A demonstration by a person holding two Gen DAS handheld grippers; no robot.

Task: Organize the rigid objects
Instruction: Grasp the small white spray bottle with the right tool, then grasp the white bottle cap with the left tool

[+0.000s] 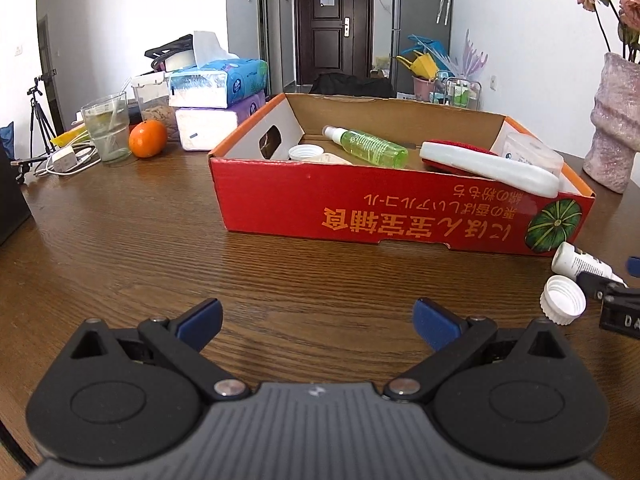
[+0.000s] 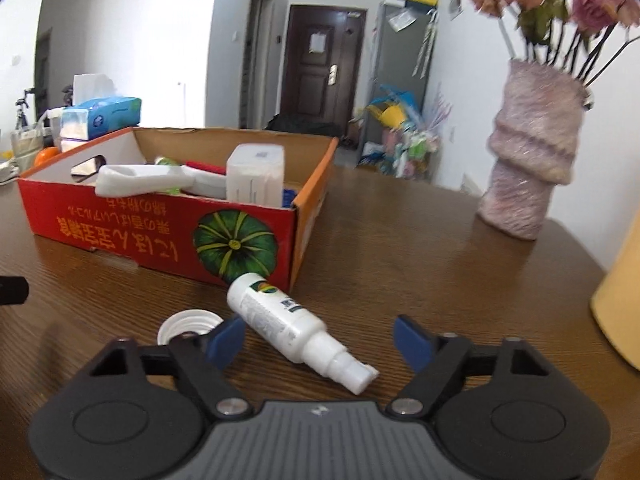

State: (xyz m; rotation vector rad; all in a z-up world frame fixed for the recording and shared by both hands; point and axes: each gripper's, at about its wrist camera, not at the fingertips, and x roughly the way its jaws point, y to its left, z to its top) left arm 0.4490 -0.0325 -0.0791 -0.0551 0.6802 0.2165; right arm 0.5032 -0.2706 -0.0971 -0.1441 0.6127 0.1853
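Spray bottle (image 2: 286,322): white, on its side, nozzle toward camera, just beside box corner.
Cap (image 2: 184,325): white, ribbed, open side up.
Box (image 2: 160,236): red cardboard, open-topped, part-filled.

A home: wooden dining table (image 1: 160,240), tissue packs (image 1: 218,82), front door (image 1: 326,24).

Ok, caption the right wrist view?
Open right gripper straddles a white spray bottle lying beside the red box.
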